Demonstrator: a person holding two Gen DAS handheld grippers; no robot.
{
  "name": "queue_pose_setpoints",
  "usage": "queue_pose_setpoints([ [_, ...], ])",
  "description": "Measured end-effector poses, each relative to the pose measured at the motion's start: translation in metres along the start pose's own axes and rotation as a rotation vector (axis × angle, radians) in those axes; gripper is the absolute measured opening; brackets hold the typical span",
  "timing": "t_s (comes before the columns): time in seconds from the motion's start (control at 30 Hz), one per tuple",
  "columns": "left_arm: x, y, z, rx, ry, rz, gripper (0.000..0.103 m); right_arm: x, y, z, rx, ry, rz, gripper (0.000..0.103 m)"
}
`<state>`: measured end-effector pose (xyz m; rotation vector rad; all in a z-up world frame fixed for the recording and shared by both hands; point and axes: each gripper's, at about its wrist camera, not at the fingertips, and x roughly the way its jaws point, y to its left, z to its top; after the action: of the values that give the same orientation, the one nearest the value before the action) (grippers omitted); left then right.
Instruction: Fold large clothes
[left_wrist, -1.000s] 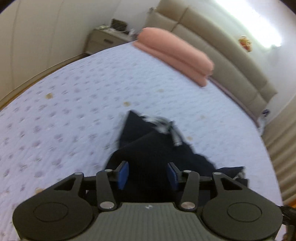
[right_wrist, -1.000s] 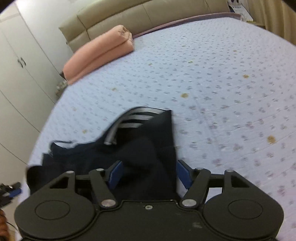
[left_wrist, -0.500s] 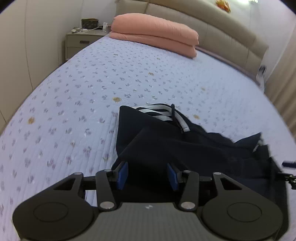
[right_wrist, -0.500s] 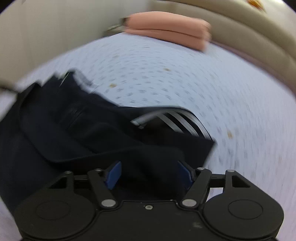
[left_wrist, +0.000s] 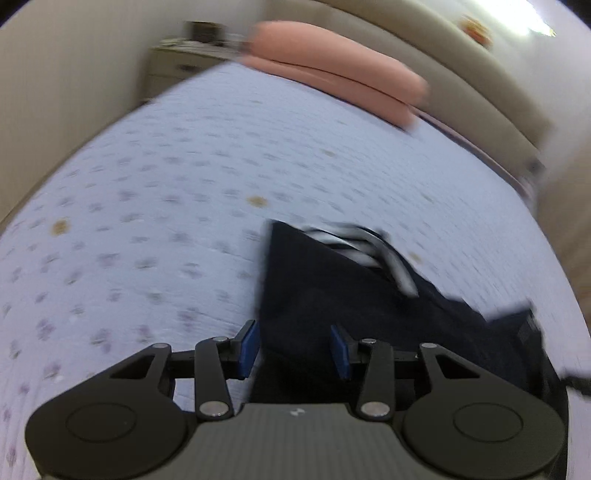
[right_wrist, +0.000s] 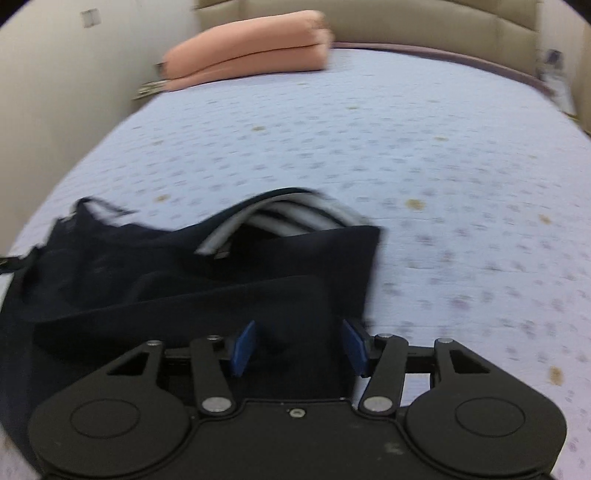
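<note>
A dark navy garment (left_wrist: 332, 295) with a grey-and-white striped band (left_wrist: 369, 254) lies bunched on the pale patterned bed (left_wrist: 166, 184). It also shows in the right wrist view (right_wrist: 221, 273), with the striped band (right_wrist: 288, 218) at its far edge. My left gripper (left_wrist: 294, 350) is open, its blue pads (left_wrist: 248, 347) on either side of the near cloth edge. My right gripper (right_wrist: 298, 347) is open too, its blue pads (right_wrist: 243, 347) spread over the dark cloth.
A folded pink quilt (left_wrist: 340, 70) lies at the head of the bed, also in the right wrist view (right_wrist: 251, 51), against a beige padded headboard (left_wrist: 461, 85). A nightstand (left_wrist: 177, 62) stands at the far left. The bed drops off at its right side.
Both views have swung and are blurred with motion. The garment has stayed bunched on the bed. Both grippers stay open over its near edge.
</note>
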<state>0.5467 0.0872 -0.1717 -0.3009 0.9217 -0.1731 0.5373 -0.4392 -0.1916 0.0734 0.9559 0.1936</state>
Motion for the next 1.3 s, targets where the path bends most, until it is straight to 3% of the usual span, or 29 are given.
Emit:
queue_pose_setpoints([
  [0.07, 0.005, -0.008, 0.000, 0.056, 0.006, 0.032, 0.051, 0.004, 0.022, 0.004, -0.099, -0.008, 0.024, 0.083],
  [0.3, 0.030, -0.002, 0.000, -0.031, 0.013, 0.028, 0.050, -0.002, 0.128, -0.014, -0.620, -0.063, 0.085, 0.081],
  [0.37, 0.031, -0.003, 0.000, -0.029, 0.010, 0.034, 0.050, 0.011, 0.144, -0.022, -0.684, -0.108, 0.003, 0.081],
  [0.47, 0.031, -0.003, 0.001, -0.029, 0.002, 0.045, 0.051, 0.042, 0.131, -0.009, -0.573, -0.123, -0.178, 0.080],
  [0.53, 0.027, -0.001, 0.003, -0.041, -0.014, 0.059, 0.050, 0.053, 0.098, 0.010, -0.376, -0.078, -0.291, 0.065],
  [0.63, 0.019, 0.005, 0.005, -0.050, -0.039, 0.074, 0.050, 0.037, 0.053, 0.021, -0.149, -0.047, -0.210, 0.061],
  [0.83, 0.017, 0.003, 0.001, -0.022, -0.010, -0.010, 0.050, 0.025, 0.008, 0.011, 0.063, -0.011, -0.100, 0.061],
  [0.93, 0.021, -0.003, 0.000, 0.006, -0.003, -0.017, 0.054, 0.033, -0.003, 0.012, 0.152, -0.013, -0.037, 0.061],
  [1.07, 0.031, -0.004, 0.003, 0.015, 0.017, -0.010, 0.054, 0.049, -0.004, 0.020, 0.176, -0.003, 0.003, 0.063],
  [1.13, 0.035, -0.005, 0.004, 0.025, 0.018, 0.007, 0.054, 0.048, 0.001, 0.022, 0.141, -0.015, 0.010, 0.045],
  [1.17, 0.036, -0.007, 0.004, 0.035, 0.015, 0.015, 0.052, 0.045, 0.008, 0.022, 0.102, -0.029, -0.005, 0.028],
  [1.2, 0.037, -0.009, 0.004, 0.054, 0.013, 0.019, 0.040, 0.044, 0.013, 0.022, 0.065, -0.035, -0.018, 0.012],
  [1.23, 0.037, -0.013, 0.003, 0.084, 0.013, 0.034, 0.027, 0.041, 0.020, 0.021, 0.030, -0.044, -0.027, 0.011],
  [1.3, 0.033, -0.023, 0.001, 0.159, -0.018, 0.072, 0.010, 0.032, 0.030, 0.016, -0.017, -0.070, -0.042, 0.008],
])
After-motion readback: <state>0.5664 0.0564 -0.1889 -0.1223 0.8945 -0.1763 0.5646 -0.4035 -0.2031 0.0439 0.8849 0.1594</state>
